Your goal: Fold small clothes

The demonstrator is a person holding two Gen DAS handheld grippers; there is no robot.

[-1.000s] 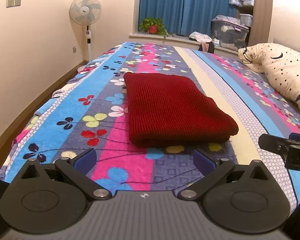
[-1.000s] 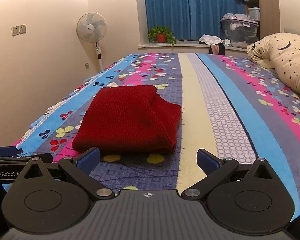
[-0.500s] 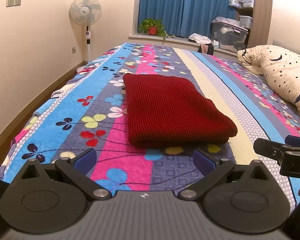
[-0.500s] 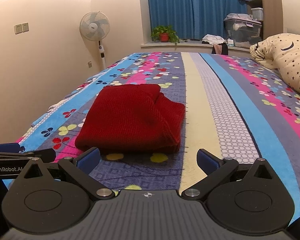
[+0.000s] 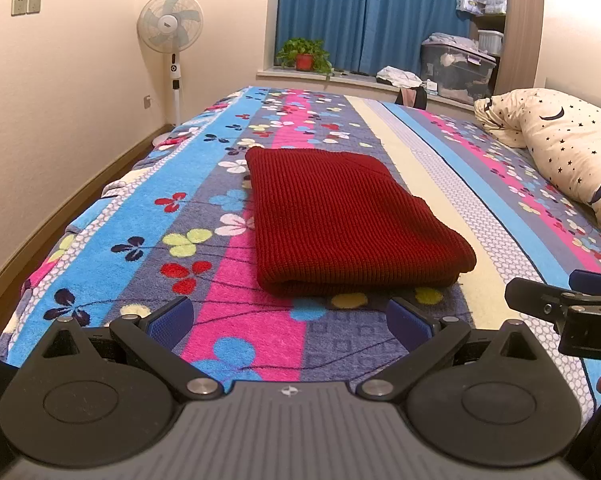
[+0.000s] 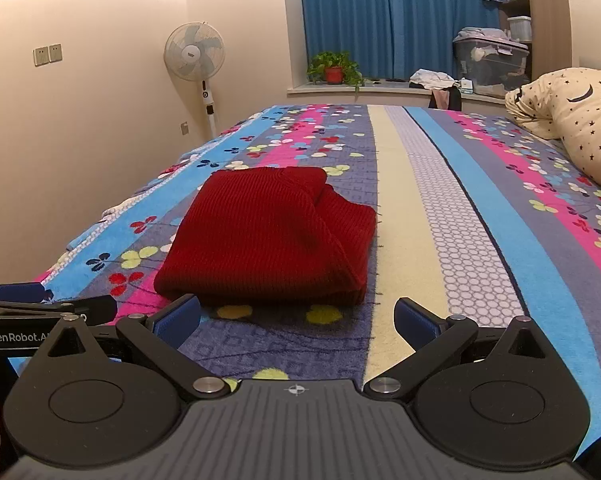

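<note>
A dark red knitted garment (image 5: 340, 216) lies folded into a thick rectangle on the flowered striped blanket (image 5: 204, 208). From the right wrist view the same red garment (image 6: 268, 240) shows its folded layers on the right side. My left gripper (image 5: 288, 318) hovers open just short of the garment's near edge, nothing between its blue pads. My right gripper (image 6: 296, 320) is open too, held a little before the garment's near right corner. Each gripper shows at the edge of the other's view.
A star-patterned pillow (image 5: 572, 152) lies at the bed's right side. A standing fan (image 5: 171, 40) is by the left wall. A potted plant (image 5: 304, 56) and storage boxes (image 5: 456, 68) sit on the window ledge beyond the bed. The bed's left edge drops to the floor.
Both grippers have drawn back a little from the folded garment and stayed open. The garment has not moved.
</note>
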